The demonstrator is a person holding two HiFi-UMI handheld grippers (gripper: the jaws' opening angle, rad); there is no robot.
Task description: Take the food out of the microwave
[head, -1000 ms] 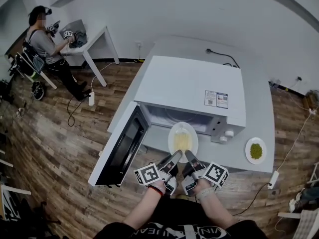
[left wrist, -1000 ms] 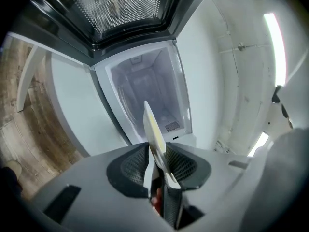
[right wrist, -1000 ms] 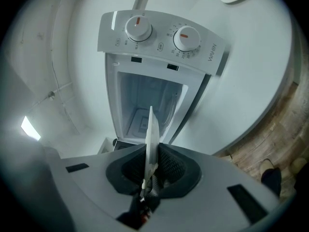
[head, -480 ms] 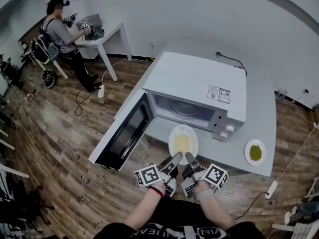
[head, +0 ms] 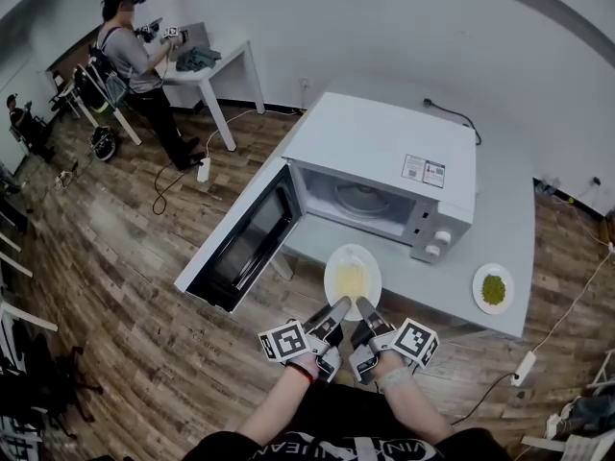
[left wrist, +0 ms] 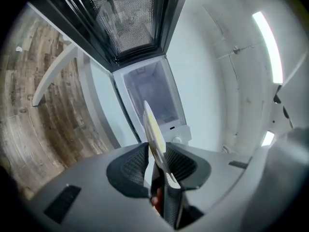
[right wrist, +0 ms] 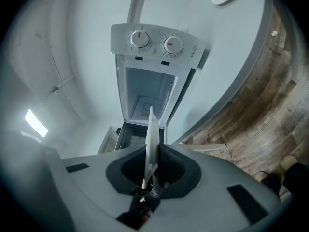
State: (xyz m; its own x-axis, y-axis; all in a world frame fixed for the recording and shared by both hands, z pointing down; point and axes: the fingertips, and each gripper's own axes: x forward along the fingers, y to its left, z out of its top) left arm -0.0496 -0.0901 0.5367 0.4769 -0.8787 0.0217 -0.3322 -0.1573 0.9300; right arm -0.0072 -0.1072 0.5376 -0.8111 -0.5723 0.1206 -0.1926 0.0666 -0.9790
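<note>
A white plate of yellow food (head: 353, 279) hangs in front of the open white microwave (head: 384, 176), above the grey table's near edge. My left gripper (head: 337, 308) is shut on the plate's near rim from the left. My right gripper (head: 364, 307) is shut on that rim from the right. In the left gripper view the plate (left wrist: 153, 132) stands edge-on between the pads of the left gripper (left wrist: 157, 156), with the empty microwave cavity (left wrist: 152, 98) beyond. The right gripper view shows the plate's rim (right wrist: 152, 137) pinched in the right gripper (right wrist: 153, 163).
The microwave door (head: 245, 248) hangs open to the left, out over the wooden floor. A small plate of green food (head: 493, 289) lies on the grey table (head: 504, 219) at the right. A person (head: 130, 51) works at a white desk at the far left.
The plate has come out of the microwave cavity toward me, carried by both grippers. It now hangs clear of the opening, and the glass turntable inside shows.
</note>
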